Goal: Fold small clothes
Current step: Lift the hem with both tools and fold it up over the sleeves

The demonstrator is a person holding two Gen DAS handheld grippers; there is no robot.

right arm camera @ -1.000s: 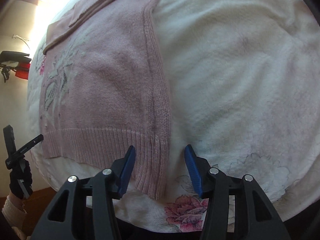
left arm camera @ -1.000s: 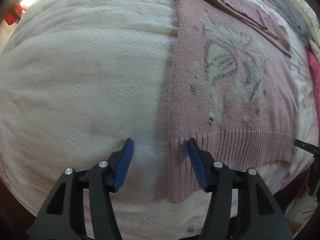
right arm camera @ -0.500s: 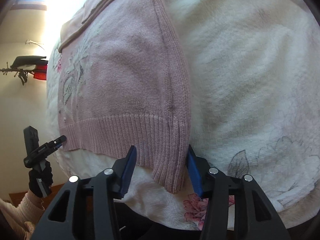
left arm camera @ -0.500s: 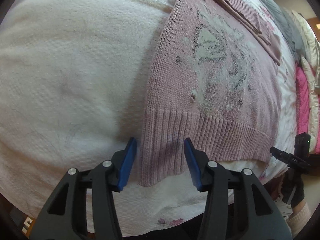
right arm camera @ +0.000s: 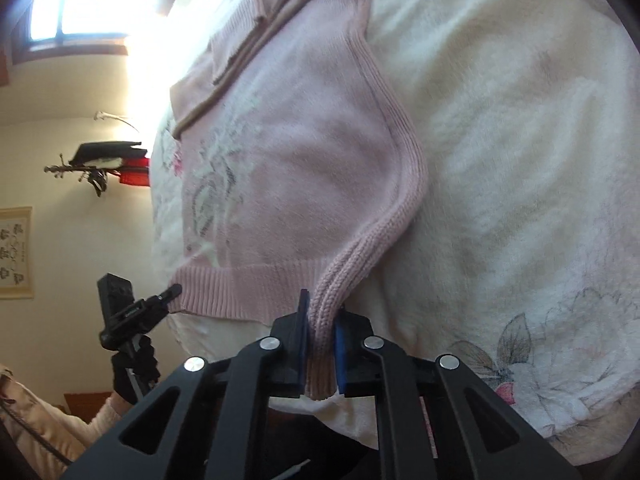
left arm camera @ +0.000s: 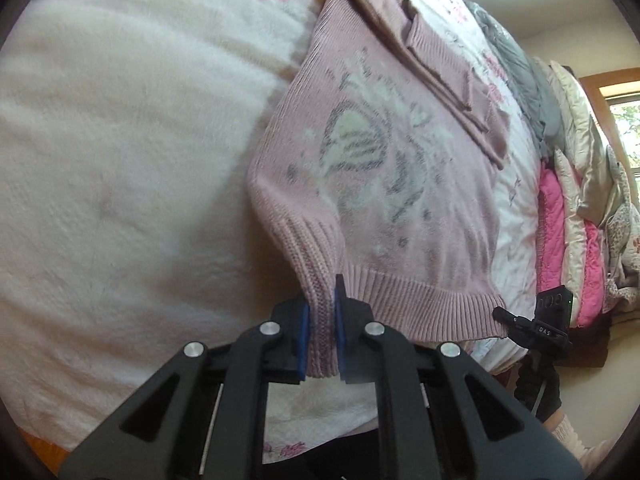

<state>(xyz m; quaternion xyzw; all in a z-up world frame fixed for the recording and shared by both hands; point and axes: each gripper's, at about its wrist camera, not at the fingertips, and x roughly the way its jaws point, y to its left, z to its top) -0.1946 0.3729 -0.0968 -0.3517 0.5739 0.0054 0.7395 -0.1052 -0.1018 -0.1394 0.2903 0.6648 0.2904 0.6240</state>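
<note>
A small pink knitted sweater (left arm camera: 400,184) with a grey and white pattern lies on a white fleecy bed cover, its sleeves folded across the top. My left gripper (left arm camera: 322,312) is shut on the left corner of the ribbed hem, which is lifted off the bed. In the right wrist view the same sweater (right arm camera: 304,152) is seen from the other side. My right gripper (right arm camera: 322,316) is shut on the right hem corner, also raised. Each gripper shows at the other hem corner in the opposite view: the right one (left arm camera: 504,314), the left one (right arm camera: 172,290).
The white bed cover (left arm camera: 120,160) with pink flower prints spreads around the sweater. Stacked quilts and pillows, pink and cream (left arm camera: 568,216), lie at the far right. A sleeved arm (right arm camera: 48,420) holds the left gripper. A window (right arm camera: 80,4) glares at upper left.
Both grippers closed from open onto the sweater's two hem corners. The corners have lifted off the bed, bunching the side edges upward.
</note>
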